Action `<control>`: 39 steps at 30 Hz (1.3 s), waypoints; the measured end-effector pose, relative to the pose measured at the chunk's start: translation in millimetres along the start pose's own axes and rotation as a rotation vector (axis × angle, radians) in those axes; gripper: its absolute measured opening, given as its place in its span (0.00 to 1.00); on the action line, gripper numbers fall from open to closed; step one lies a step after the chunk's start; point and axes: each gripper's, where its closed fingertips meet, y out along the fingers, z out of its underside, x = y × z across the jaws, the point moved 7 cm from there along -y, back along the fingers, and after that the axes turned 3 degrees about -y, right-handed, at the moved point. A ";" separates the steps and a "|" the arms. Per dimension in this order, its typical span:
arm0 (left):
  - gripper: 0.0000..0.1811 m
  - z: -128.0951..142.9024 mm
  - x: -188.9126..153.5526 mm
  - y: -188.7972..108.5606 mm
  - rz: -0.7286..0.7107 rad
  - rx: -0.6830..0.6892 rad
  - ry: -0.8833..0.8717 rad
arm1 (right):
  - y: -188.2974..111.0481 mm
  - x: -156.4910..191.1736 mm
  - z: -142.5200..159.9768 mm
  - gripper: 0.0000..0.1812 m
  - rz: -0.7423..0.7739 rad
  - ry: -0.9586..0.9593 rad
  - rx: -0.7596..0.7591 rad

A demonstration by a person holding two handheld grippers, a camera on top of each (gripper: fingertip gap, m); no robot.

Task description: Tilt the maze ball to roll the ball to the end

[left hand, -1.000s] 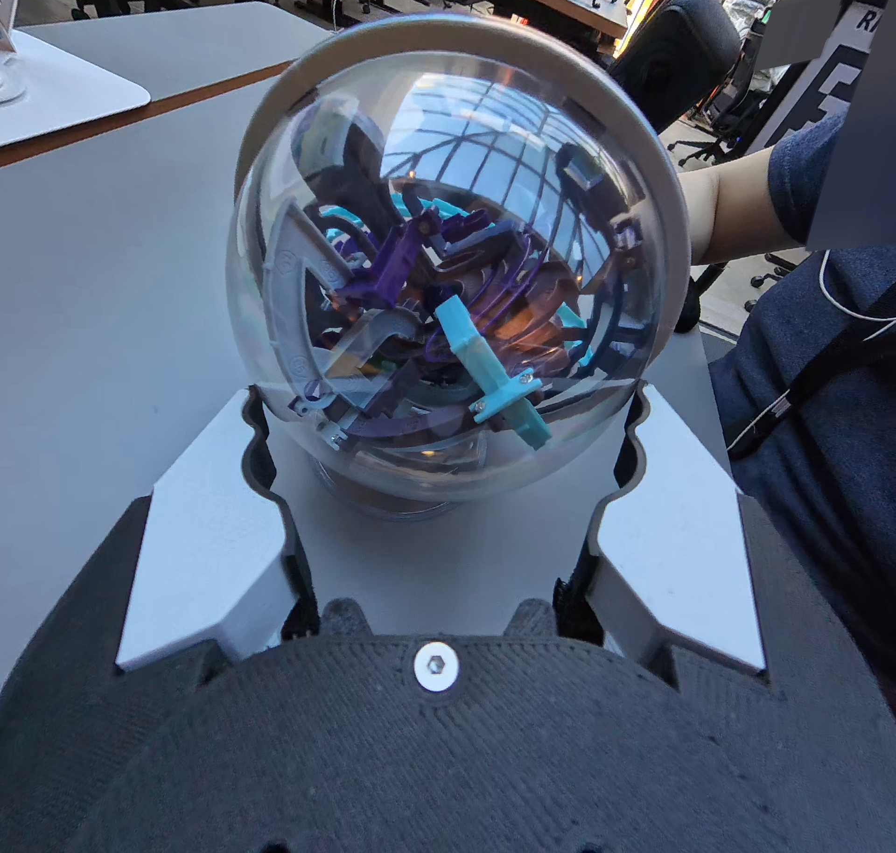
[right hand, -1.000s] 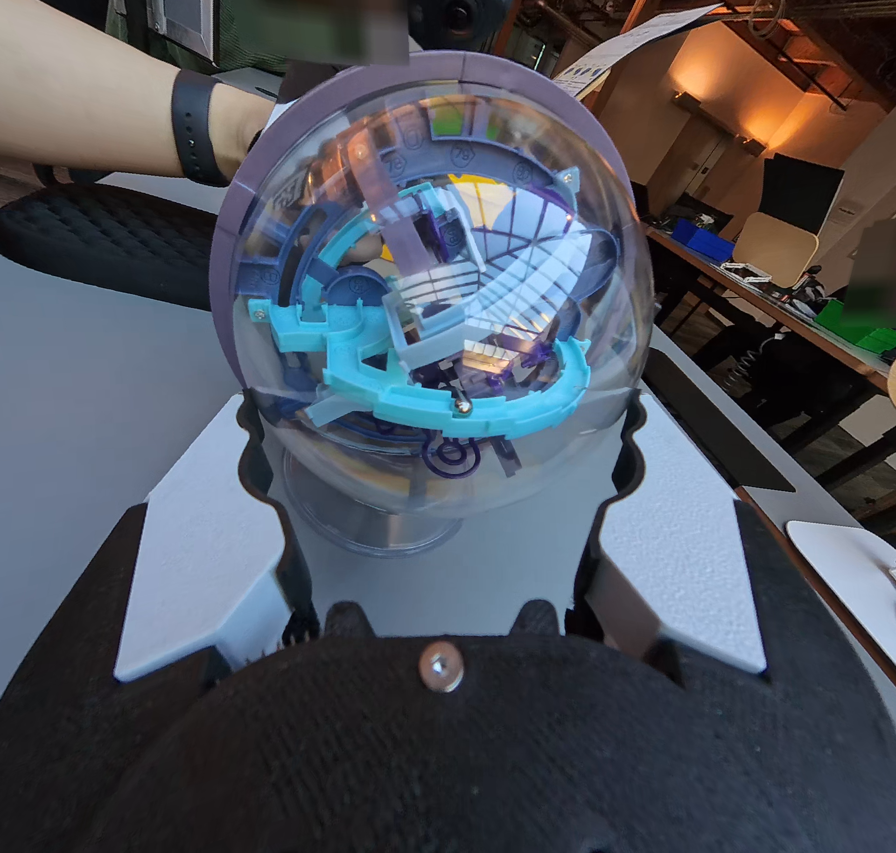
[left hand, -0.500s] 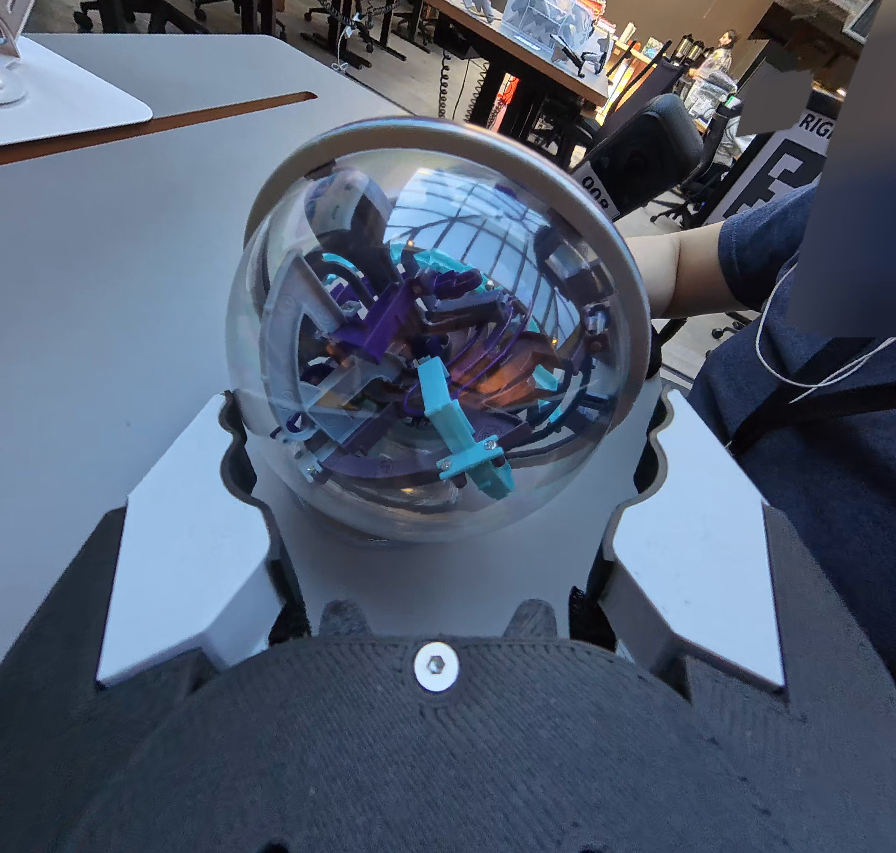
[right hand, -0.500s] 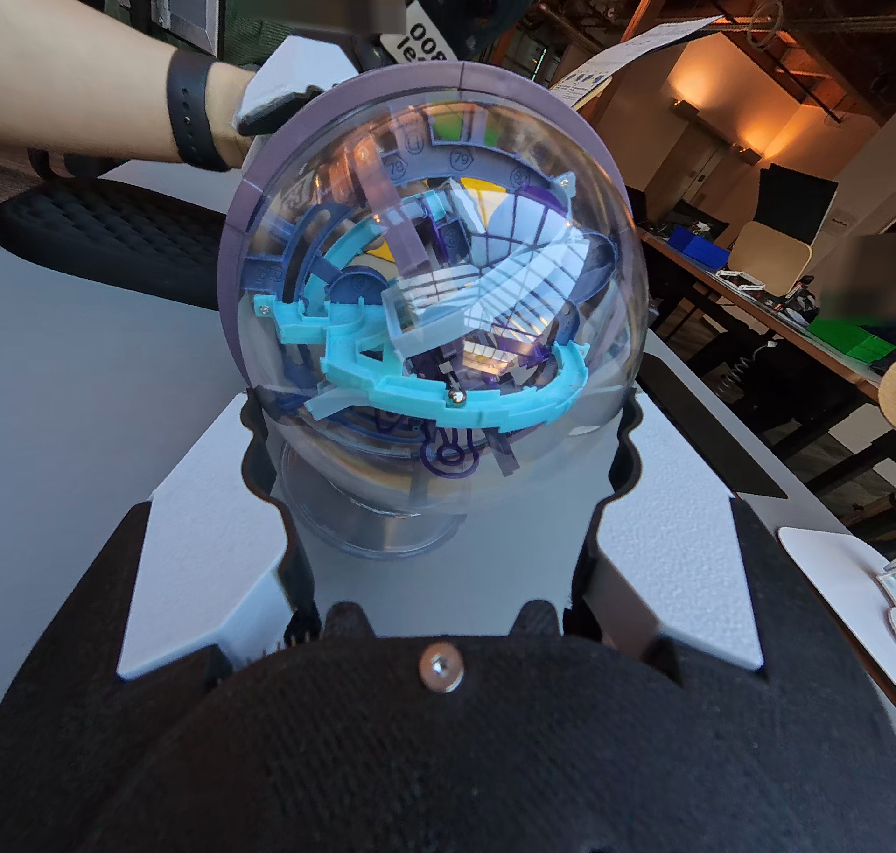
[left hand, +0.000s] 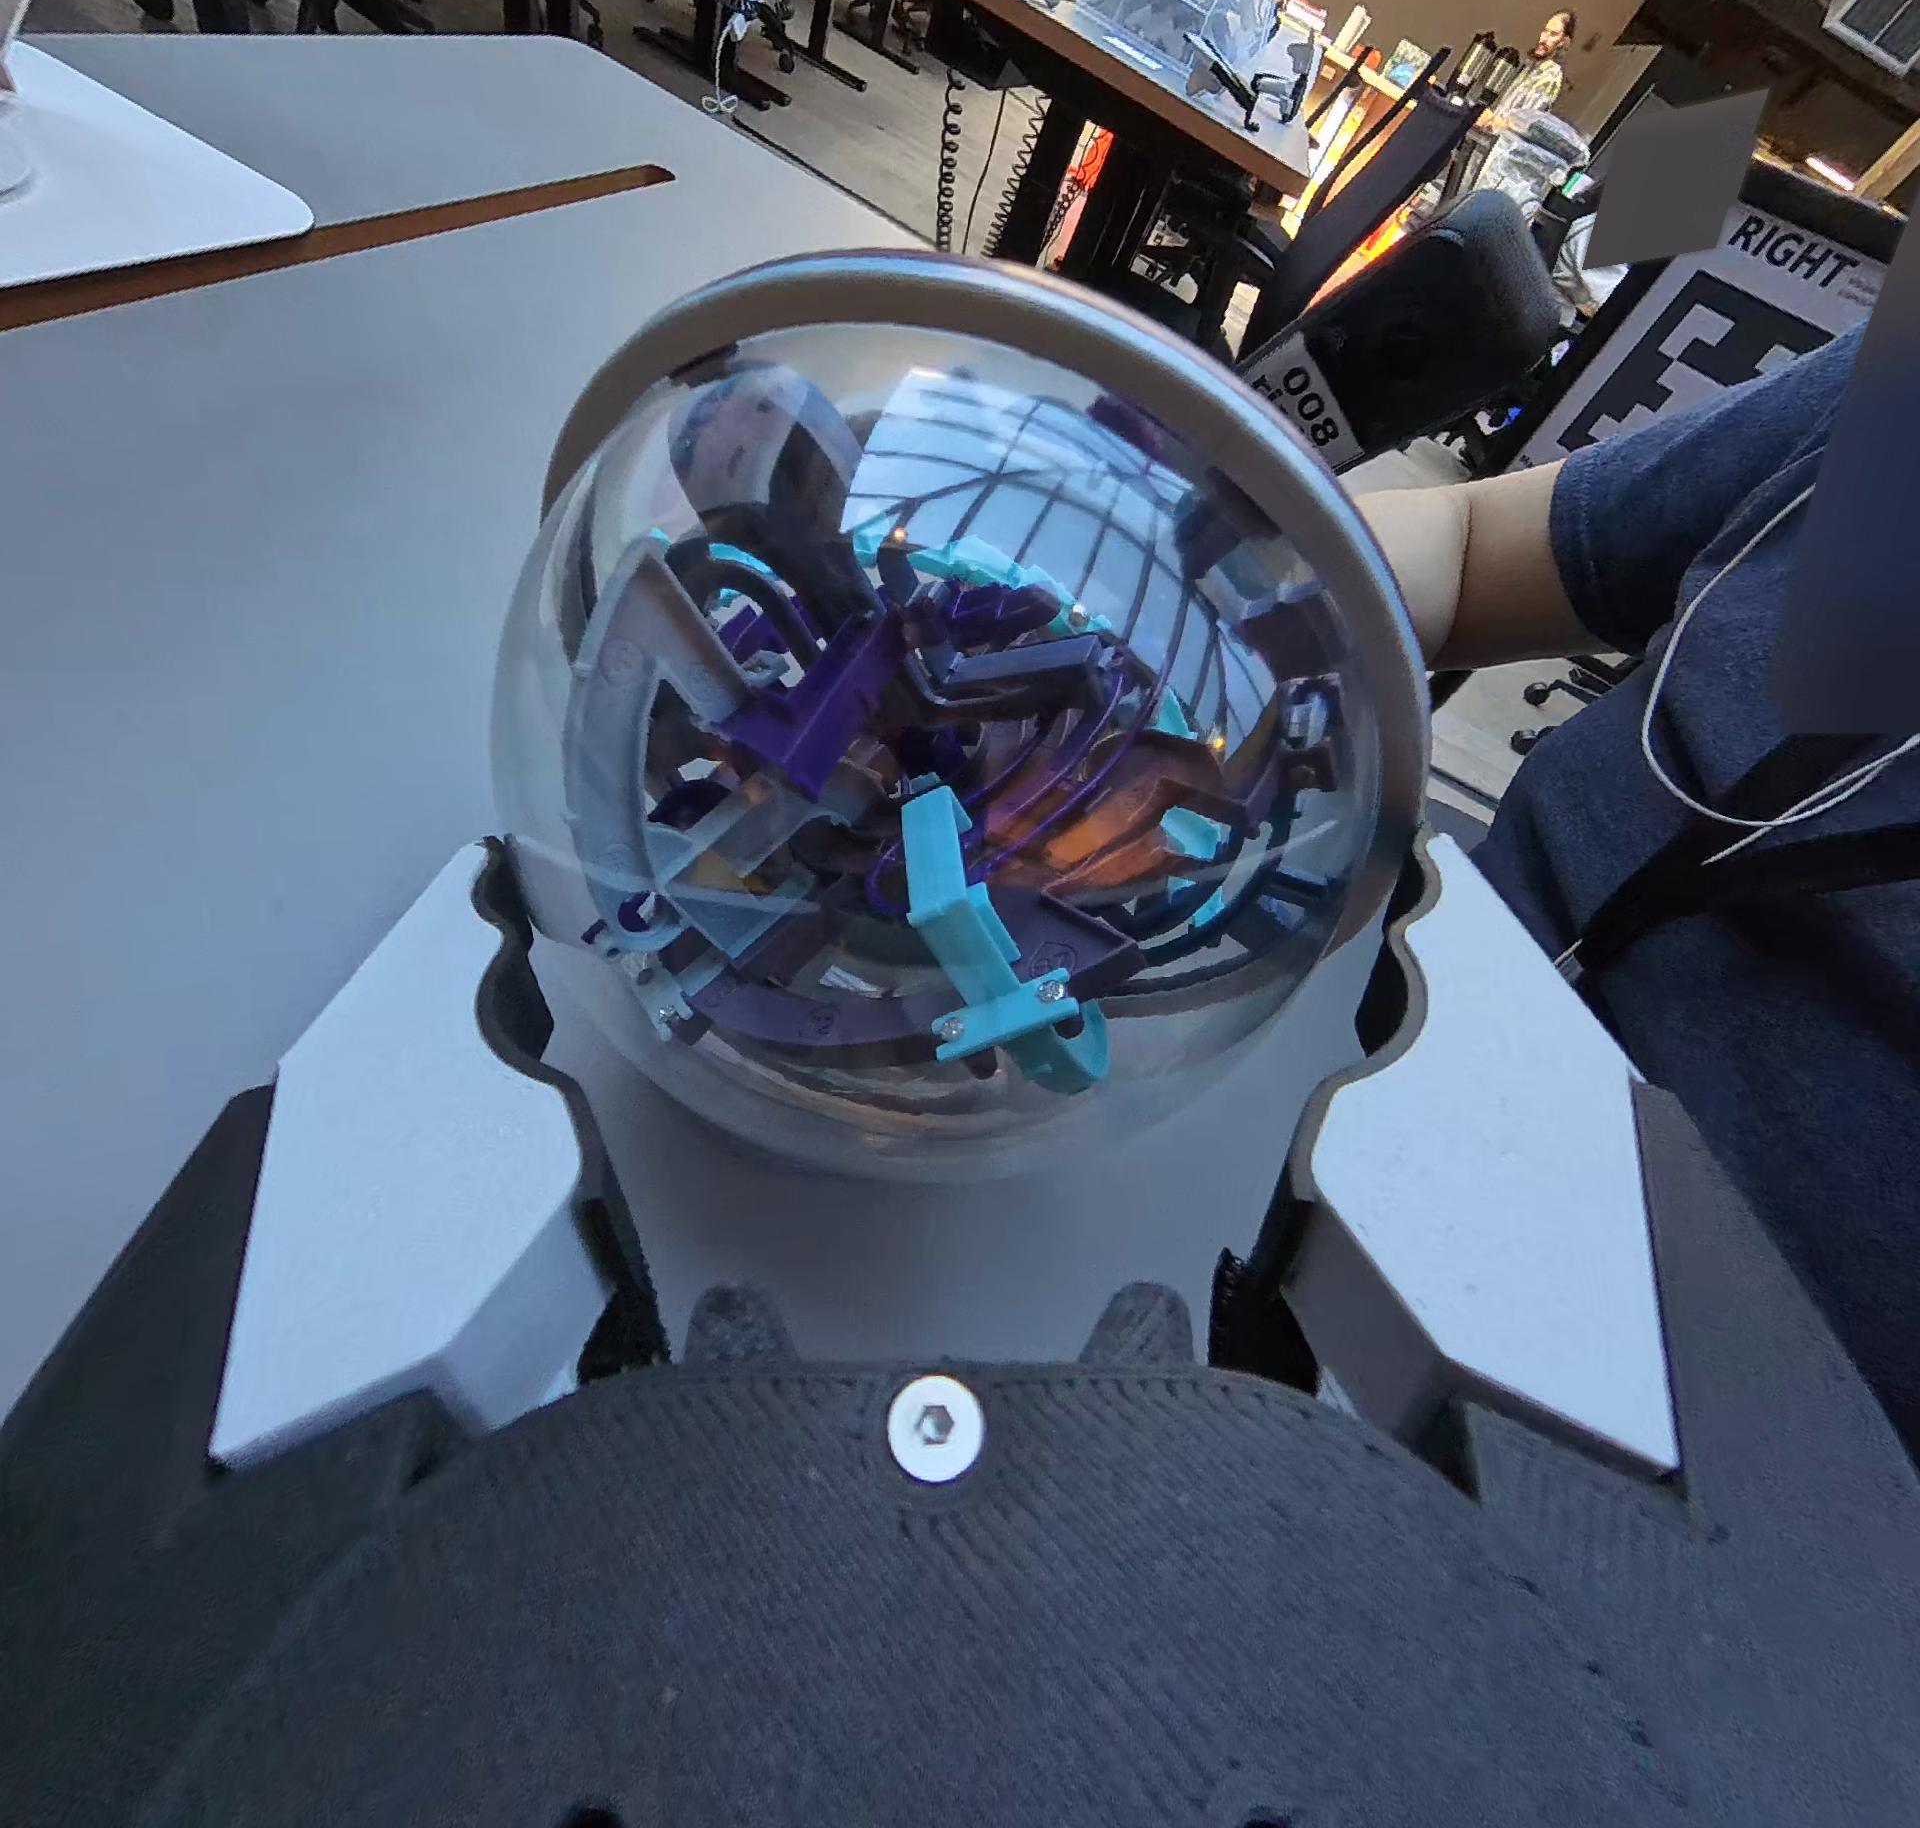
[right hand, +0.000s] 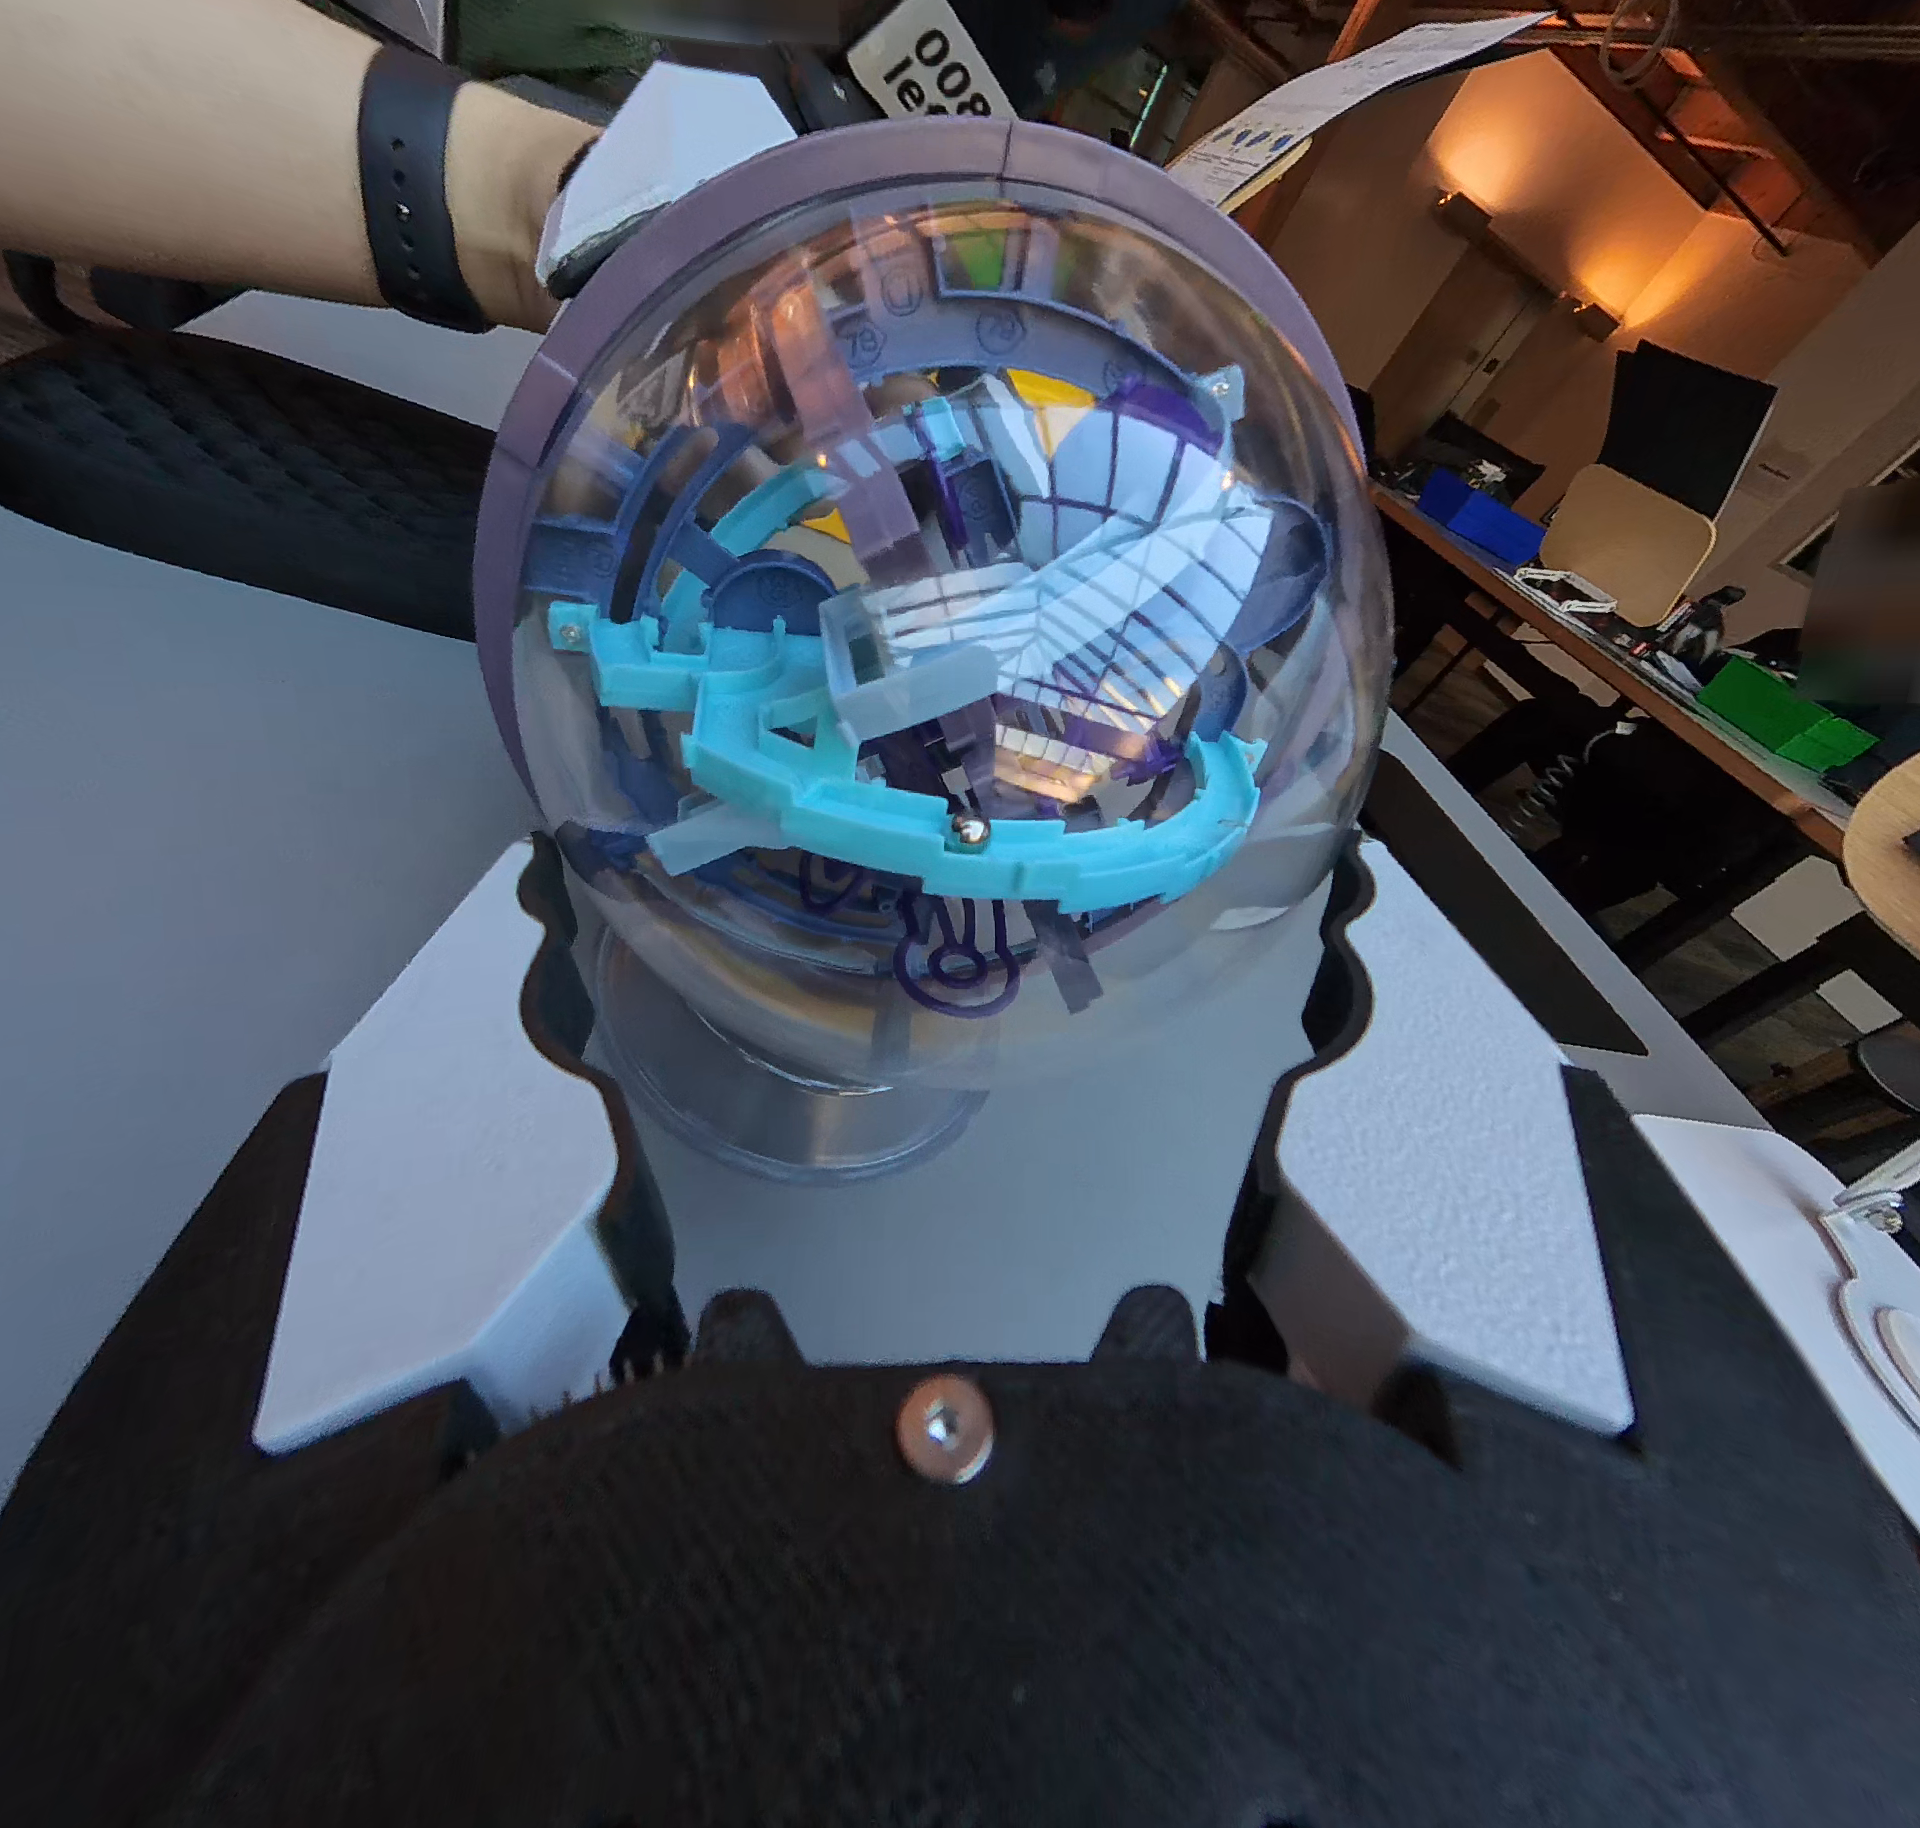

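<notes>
Mid-tilt, by the look of it: maze ball point(right hand: 935, 615) clamped from opposite sides, left gripper point(left hand: 956, 957) with jaws pressed against the sphere's lower flanks, right gripper point(right hand: 940, 947) likewise closed on it from the far side. Sphere raised off the clear stand point(right hand: 790, 1113), which sits on the grey worktop point(left hand: 260, 635) directly beneath; whether the two touch, not clear. Seam ring point(left hand: 1039, 292) leaning, so the whole toy canted rather than level. Small steel ball point(right hand: 971, 831) resting on the turquoise track point(right hand: 1091, 843), about midway along its lower curve in the right wrist view, not discernible in the left one. End of the maze nowhere obvious, so probably a long way from finished. Next call: a slow, slight roll of both wrists together to send the ball along the turquoise channel without tipping it over the low side wall. Firm, equal squeeze needed, smooth plastic being apt to slip between the pads.
</notes>
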 end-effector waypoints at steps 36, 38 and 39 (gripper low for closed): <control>0.87 -12.9 -13.8 2.4 -0.104 0.096 -0.064 | 1.1 4.7 -2.1 0.79 -0.009 -0.015 0.018; 0.87 -14.0 -15.7 2.1 -0.130 0.100 -0.052 | 1.1 4.6 -2.1 0.79 -0.009 -0.015 0.016; 0.87 -14.8 -17.0 2.0 -0.144 0.096 -0.046 | 1.0 4.6 -2.1 0.79 -0.010 -0.015 0.016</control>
